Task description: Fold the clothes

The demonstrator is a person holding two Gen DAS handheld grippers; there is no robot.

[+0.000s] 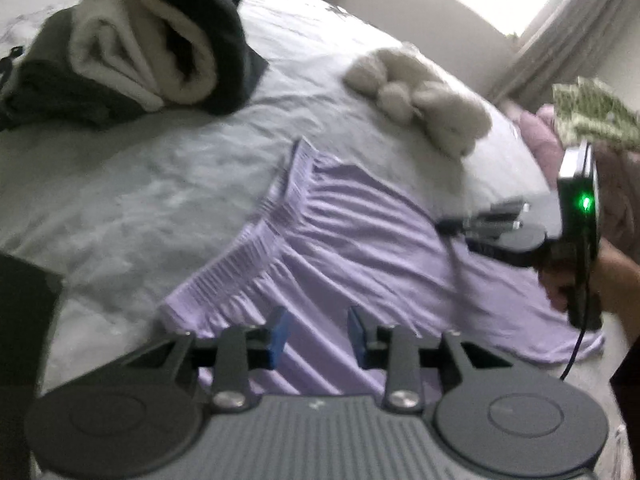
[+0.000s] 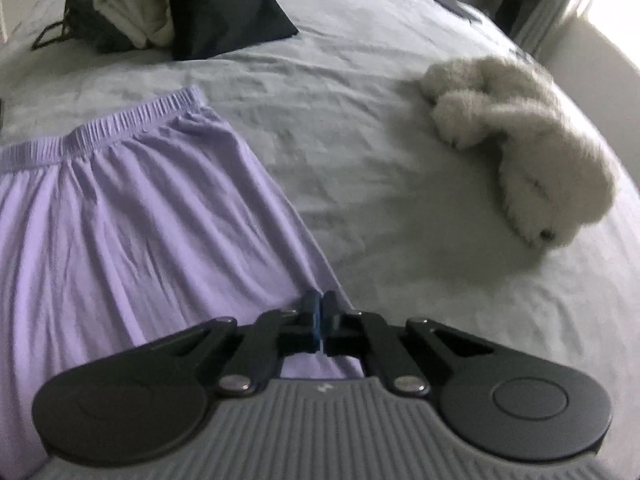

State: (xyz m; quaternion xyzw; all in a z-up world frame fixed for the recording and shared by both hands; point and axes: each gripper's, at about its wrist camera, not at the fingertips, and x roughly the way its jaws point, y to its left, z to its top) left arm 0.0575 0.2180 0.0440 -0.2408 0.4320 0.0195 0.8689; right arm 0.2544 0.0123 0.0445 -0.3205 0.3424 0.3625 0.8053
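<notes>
A lavender garment [image 1: 340,240] with a gathered elastic waistband lies spread on the bed. My left gripper [image 1: 318,336] hovers over its near part, open, with nothing between the blue pads. In the right wrist view the garment [image 2: 120,220] fills the left side, waistband at the far end. My right gripper [image 2: 320,316] is shut right at the garment's right-hand edge, and the fabric runs in under the closed pads. From the left wrist view the right gripper [image 1: 520,216] sits over the garment's far side, held by a hand [image 1: 560,280].
The pale grey bed sheet [image 2: 400,240] is wrinkled. A white plush toy [image 2: 528,132] lies to the right of the garment. A pile of dark and cream clothes [image 1: 140,40] sits at the far left. Green patterned cloth [image 1: 592,112] and pink fabric [image 1: 536,132] lie beyond the bed.
</notes>
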